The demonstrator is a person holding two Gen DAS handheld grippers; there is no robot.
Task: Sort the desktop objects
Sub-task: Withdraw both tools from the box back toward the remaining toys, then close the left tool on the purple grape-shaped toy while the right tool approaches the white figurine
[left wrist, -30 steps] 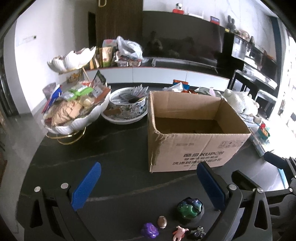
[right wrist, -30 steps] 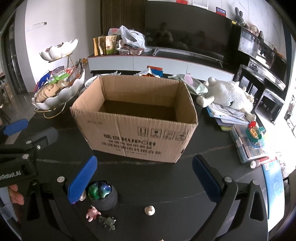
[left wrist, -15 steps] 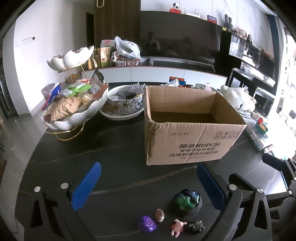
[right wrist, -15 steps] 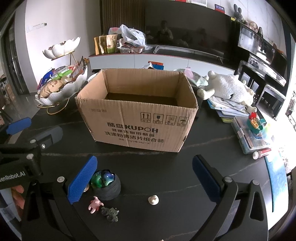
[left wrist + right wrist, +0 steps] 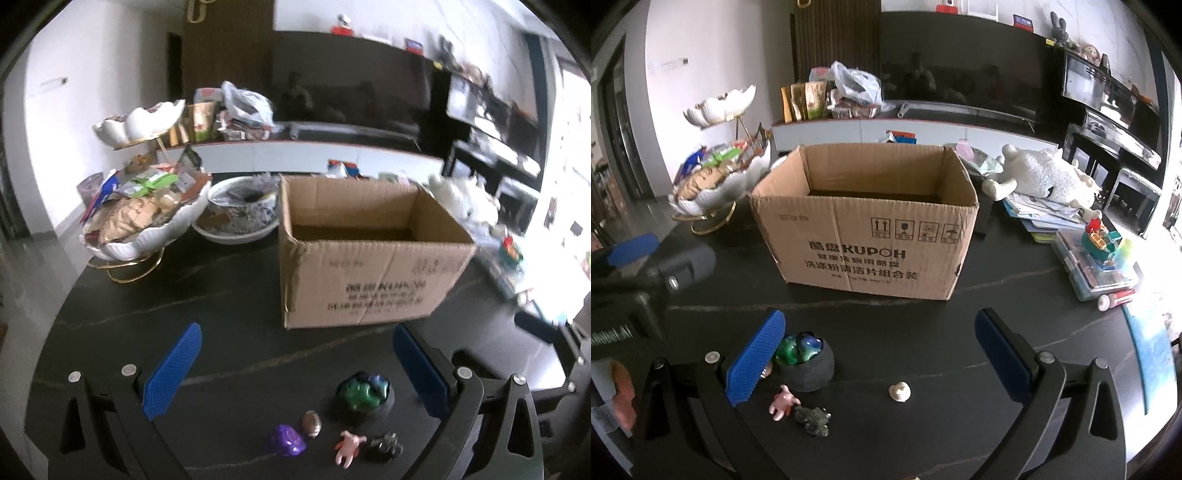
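we are at the very start of the sort: nothing is gripped yet, and the cardboard box (image 5: 866, 221) stands open-topped near the middle of the desk (image 5: 960, 354), its floor dark, with nothing visible inside. our left gripper (image 5: 295, 365) hangs over the near edge with its jaws wide apart and nothing between the pads; our right gripper (image 5: 882, 354) likewise has its jaws spread and bare.

the small things to sort lie in a cluster by the near edge, well short of the box: a black cup of coloured balls (image 5: 807, 360), a pink figure (image 5: 781, 402), a dark toy (image 5: 812, 419), a purple piece (image 5: 288, 439), a small striped ball (image 5: 312, 424), and a white knob (image 5: 899, 391) set apart to the right.

we judge the next move to be a descent onto one small piece. these are tiny and low, so the pads must straddle it squarely and close near the desk surface, without nudging the neighbours touching it.
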